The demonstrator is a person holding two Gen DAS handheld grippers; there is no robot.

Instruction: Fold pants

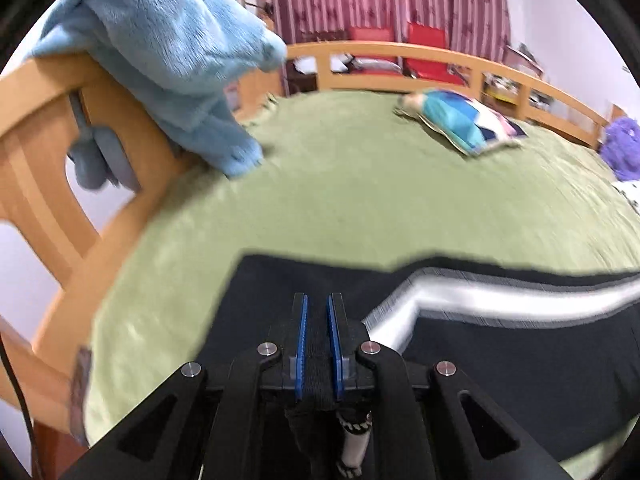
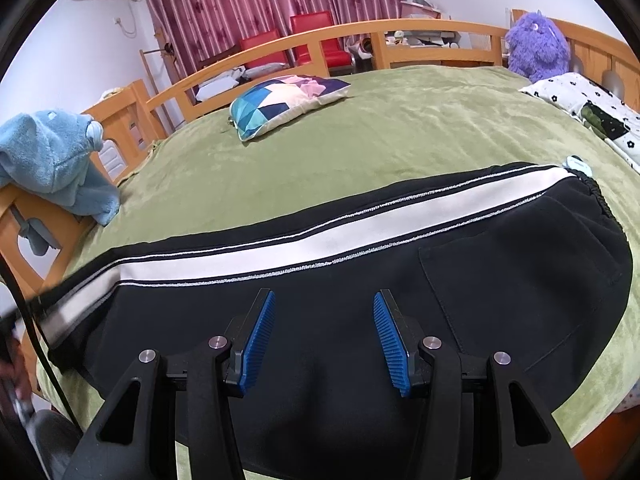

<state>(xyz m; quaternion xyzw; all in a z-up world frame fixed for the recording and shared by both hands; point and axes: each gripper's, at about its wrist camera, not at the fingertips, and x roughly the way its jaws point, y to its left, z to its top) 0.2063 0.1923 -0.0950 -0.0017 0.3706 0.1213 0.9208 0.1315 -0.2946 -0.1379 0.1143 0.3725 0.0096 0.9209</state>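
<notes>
Black pants [image 2: 340, 340] with a white side stripe [image 2: 280, 248] lie across the green bed cover, waistband at the right [image 2: 600, 196], legs running left. My right gripper [image 2: 324, 300] is open and empty just above the pants' seat area. My left gripper [image 1: 318, 300] is shut on a fold of the black pants [image 1: 500, 360] near the leg end, where the stripe [image 1: 500, 296] bends; the cloth runs back between the blue pads [image 1: 303, 344]. This end shows motion blur.
A patterned pillow [image 2: 280, 98] lies mid-bed. A blue fleece garment [image 1: 168, 52] hangs over the wooden bed rail [image 1: 48, 152] at left. A purple plush toy [image 2: 538, 46] and a floral quilt [image 2: 592, 108] sit at the far right. Red chairs stand behind the rail.
</notes>
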